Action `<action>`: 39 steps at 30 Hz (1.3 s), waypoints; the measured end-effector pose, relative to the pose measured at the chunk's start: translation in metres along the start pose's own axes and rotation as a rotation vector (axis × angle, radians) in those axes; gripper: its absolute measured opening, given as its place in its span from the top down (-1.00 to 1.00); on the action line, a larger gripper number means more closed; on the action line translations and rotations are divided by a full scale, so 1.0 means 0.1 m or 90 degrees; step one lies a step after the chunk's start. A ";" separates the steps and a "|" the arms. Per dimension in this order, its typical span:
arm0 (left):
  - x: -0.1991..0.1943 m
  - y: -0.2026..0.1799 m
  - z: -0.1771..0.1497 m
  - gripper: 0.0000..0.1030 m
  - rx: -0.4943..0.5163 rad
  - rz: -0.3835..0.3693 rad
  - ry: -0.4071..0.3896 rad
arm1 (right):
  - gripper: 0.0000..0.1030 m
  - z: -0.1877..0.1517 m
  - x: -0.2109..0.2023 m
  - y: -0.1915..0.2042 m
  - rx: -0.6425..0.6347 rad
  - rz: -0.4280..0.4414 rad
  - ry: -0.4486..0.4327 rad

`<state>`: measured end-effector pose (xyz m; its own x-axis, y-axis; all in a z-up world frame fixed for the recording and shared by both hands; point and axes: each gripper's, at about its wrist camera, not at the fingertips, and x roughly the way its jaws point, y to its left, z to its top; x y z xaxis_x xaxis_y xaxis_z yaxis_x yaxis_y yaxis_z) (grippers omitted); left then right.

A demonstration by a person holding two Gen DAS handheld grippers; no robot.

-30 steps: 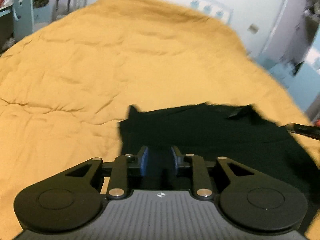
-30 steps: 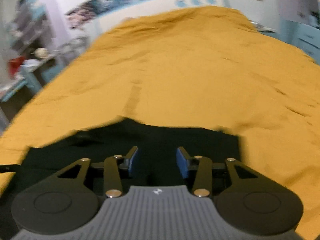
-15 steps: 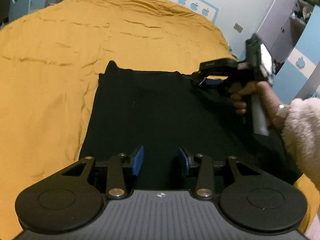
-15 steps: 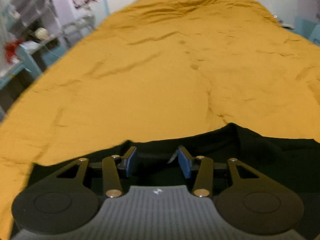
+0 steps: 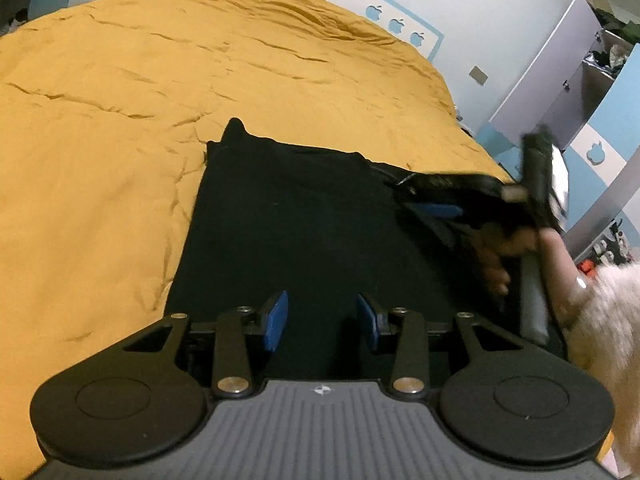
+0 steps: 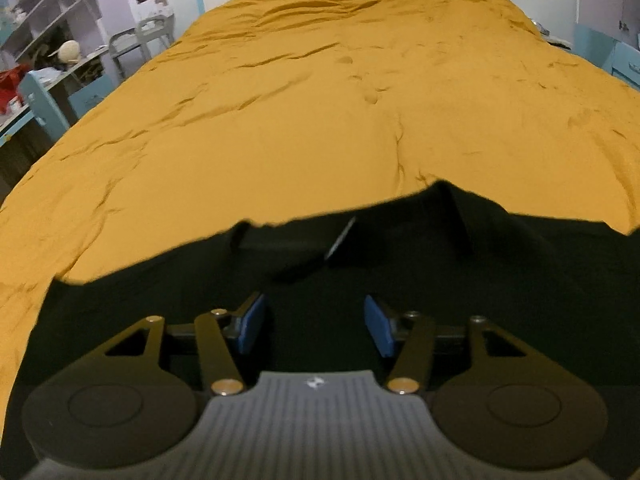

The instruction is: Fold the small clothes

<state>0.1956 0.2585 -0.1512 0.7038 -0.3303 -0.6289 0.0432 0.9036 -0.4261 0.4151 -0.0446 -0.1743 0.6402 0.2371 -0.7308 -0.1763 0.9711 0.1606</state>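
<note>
A black garment lies spread flat on the mustard-yellow bedcover. My left gripper is open and empty, just above the garment's near part. My right gripper is also open and empty over the garment, near its neckline and label. In the left wrist view the right gripper shows at the garment's far right corner, held by a hand, blurred.
The bedcover stretches far ahead with wrinkles. A wall with apple stickers and a cupboard stand to the right. A desk with clutter and a chair stand to the left of the bed.
Both grippers have opened wider and moved further over the garment. The garment now lies spread flat. The right hand has shifted slightly towards me.
</note>
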 end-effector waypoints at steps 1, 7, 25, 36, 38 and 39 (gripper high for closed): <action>-0.02 -0.01 -0.01 0.03 0.001 0.004 0.000 | 0.01 -0.06 -0.10 0.02 -0.009 0.002 -0.006; -0.22 -0.06 -0.06 -0.05 0.006 0.032 0.000 | 0.06 -0.50 -0.64 -0.06 -0.009 0.038 0.026; -0.55 -0.04 -0.37 -0.11 -0.006 0.068 0.030 | 0.12 -1.84 -1.97 0.00 -0.030 0.087 0.098; -0.70 -0.06 -0.34 -0.13 0.007 0.061 0.021 | 0.06 -1.96 -2.06 0.06 -0.083 0.078 0.023; -0.83 -0.01 -0.26 -0.14 0.008 0.075 0.006 | 0.11 -1.91 -2.18 0.18 -0.141 0.109 -0.011; -0.88 0.01 -0.23 -0.17 0.010 0.081 0.003 | 0.11 -1.90 -2.23 0.26 -0.171 0.123 -0.026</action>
<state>0.1180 0.2826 -0.1114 0.7012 -0.2144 -0.6799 -0.0346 0.9424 -0.3328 0.1260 -0.0772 -0.1334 0.6035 0.4229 -0.6760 -0.4854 0.8674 0.1094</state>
